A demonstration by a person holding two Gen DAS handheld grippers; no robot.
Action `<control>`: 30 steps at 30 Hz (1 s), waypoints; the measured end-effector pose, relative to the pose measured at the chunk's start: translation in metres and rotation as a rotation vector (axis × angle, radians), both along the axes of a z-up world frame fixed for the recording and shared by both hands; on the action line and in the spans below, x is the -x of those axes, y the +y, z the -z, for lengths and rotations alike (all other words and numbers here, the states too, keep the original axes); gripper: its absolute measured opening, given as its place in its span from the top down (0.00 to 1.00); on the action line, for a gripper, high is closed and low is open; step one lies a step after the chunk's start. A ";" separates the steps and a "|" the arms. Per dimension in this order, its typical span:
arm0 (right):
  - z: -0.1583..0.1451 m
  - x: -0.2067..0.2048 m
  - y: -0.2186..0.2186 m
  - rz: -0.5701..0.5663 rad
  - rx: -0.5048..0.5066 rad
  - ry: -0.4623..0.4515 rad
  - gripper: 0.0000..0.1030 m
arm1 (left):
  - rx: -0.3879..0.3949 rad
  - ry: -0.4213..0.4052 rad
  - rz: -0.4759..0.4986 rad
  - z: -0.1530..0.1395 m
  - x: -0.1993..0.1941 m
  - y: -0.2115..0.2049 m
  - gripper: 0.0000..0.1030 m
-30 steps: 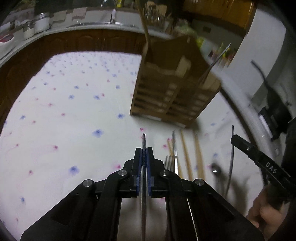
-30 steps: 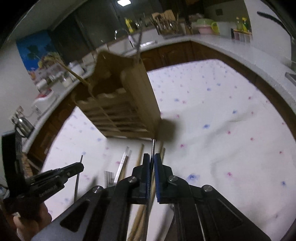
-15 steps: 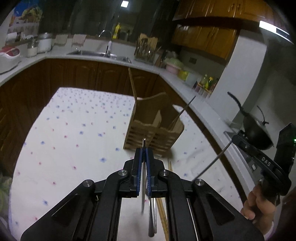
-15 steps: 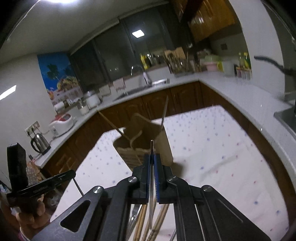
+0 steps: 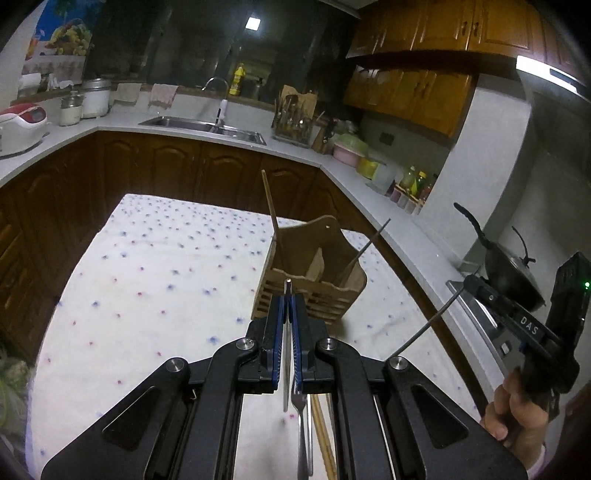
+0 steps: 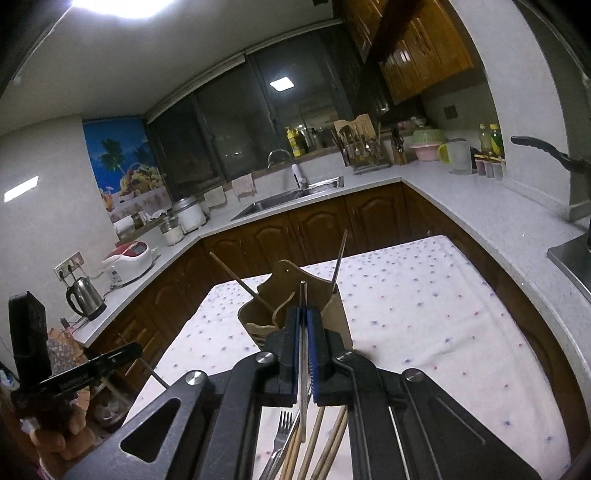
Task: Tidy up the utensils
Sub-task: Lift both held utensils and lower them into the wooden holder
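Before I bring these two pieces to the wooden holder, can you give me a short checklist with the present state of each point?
1. Left hand-held gripper shut on a thin metal utensil: ok.
2. Right hand-held gripper shut on a thin metal rod: ok.
3. Wooden holder upright on the cloth: ok.
4. Free compartment in the holder: cannot tell.
5. Fork and chopsticks on the cloth not yet sorted: not ok.

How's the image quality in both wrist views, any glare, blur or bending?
Left wrist view: dim and sharp, with a strip light glaring at upper right and counter edges bowed by the fisheye. Right wrist view: a ceiling light blows out the top left corner, and the wooden utensil holder stays crisp.
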State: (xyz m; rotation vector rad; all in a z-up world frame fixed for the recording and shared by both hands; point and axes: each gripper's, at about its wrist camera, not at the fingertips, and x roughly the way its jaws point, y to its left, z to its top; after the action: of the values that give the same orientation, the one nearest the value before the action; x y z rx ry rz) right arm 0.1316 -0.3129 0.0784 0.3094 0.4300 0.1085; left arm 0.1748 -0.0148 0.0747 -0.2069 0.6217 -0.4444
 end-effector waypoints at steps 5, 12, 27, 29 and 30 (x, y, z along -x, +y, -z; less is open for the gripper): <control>-0.007 -0.003 -0.001 0.003 -0.002 -0.017 0.96 | 0.006 -0.025 -0.008 -0.010 -0.004 0.000 0.96; -0.022 -0.010 -0.003 0.008 0.000 -0.055 0.96 | 0.014 -0.074 -0.014 -0.030 -0.012 -0.002 0.96; -0.061 -0.065 -0.016 0.064 0.000 -0.157 0.96 | 0.060 -0.253 -0.074 -0.101 -0.076 -0.014 0.96; -0.062 -0.078 -0.017 0.079 0.009 -0.166 0.96 | 0.066 -0.253 -0.086 -0.100 -0.092 -0.018 0.96; -0.060 -0.085 -0.017 0.087 0.015 -0.167 0.96 | 0.067 -0.250 -0.091 -0.099 -0.098 -0.019 0.96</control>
State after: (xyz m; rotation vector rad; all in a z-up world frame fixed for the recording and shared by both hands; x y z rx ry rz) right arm 0.2169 -0.3297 0.1388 0.3018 0.2511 0.0454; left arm 0.2728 -0.0343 0.1732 -0.2385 0.3510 -0.3964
